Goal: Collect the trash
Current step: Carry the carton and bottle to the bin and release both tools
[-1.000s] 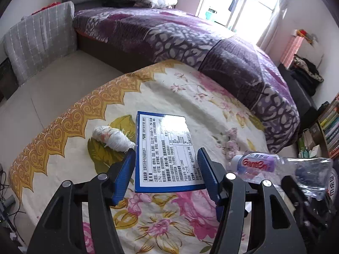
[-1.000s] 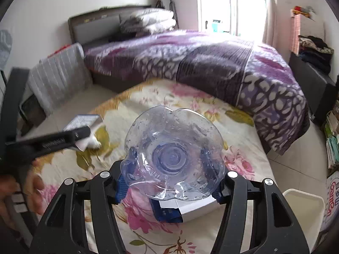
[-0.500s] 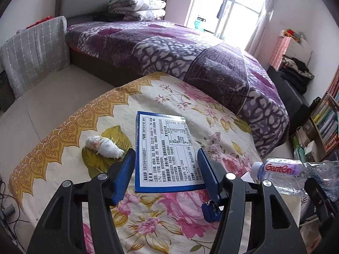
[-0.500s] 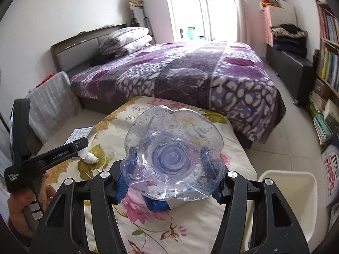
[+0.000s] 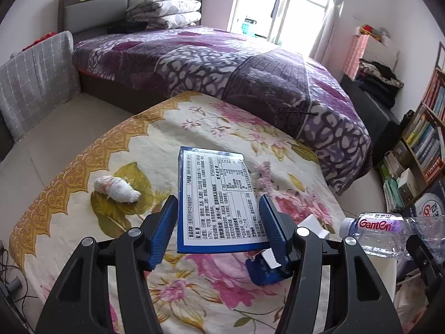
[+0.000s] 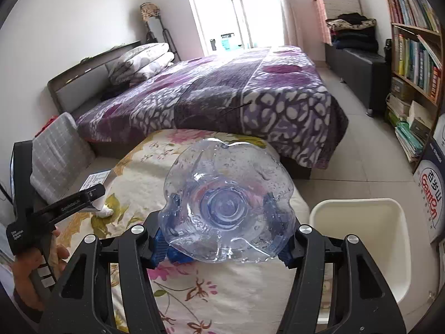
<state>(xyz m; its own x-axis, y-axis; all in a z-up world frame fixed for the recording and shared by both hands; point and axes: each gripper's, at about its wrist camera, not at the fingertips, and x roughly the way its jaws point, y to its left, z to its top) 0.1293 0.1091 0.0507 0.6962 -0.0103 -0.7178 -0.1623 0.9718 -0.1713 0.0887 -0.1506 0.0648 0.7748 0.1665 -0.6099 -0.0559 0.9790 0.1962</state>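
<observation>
Left wrist view: left claw [image 5: 218,228] clenched on a flat blue-edged box [image 5: 215,199], printed label up, both blue fingers [image 5: 164,232] pressing its long sides, box raised over the flowered bench [image 5: 194,284]. On the bench cloth to the left, a crumpled white tissue wad [image 5: 116,189], lying apart from the box. Below the right finger, a small blue carton [image 5: 264,268] with a torn white flap, resting on the cloth near the bench's right edge. At far right, the neck, white cap and pink label of a clear plastic bottle [image 5: 381,235], carried by the other tool.

Right wrist view: right claw [image 6: 222,240] grasping that same bottle [image 6: 226,206], seen end-on by its petal-shaped base, blue pads squeezing its sides. Just right of the bench, on the floor, a cream bin [image 6: 358,246], its open top in full view here, only a sliver of rim in the other camera. At left, the left claw [image 6: 91,194] from the side, gripped by a hand [image 6: 26,267], the boxed label barely showing past it and the tissue wad [image 6: 107,211] under its tip. Blue carton mostly hidden behind the bottle. Purple bed [image 6: 211,91] behind the bench in both.
</observation>
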